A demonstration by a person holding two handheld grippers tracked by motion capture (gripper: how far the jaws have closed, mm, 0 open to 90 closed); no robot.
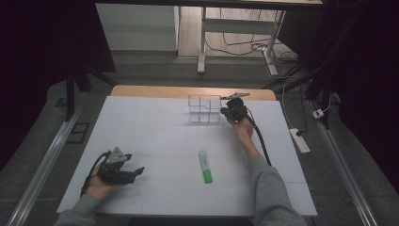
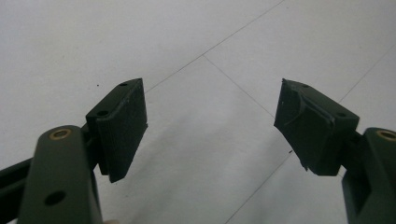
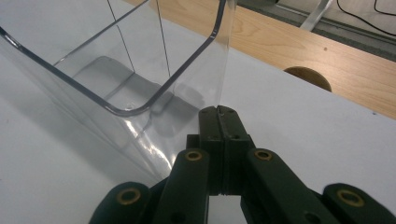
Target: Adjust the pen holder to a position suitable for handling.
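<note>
The right gripper [image 3: 219, 112] is clamped on the clear organiser's [image 1: 205, 108] wall at the table's far edge; the green highlighter [image 1: 204, 167] lies mid-table, not yet loaded. The right gripper view shows the pinched wall. The left gripper [image 2: 210, 126] rests near the front corner — jaws apart, empty.

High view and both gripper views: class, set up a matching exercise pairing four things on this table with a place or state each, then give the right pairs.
Things:
1. marker
2. clear box
3. left gripper
4. right gripper

Places or states:
A. jaws shut, at a clear wall
B. lying flat, mid-table
C. jaws wide apart, nothing between
D. standing at the table's far side

Pairs: 1-B, 2-D, 3-C, 4-A
</note>
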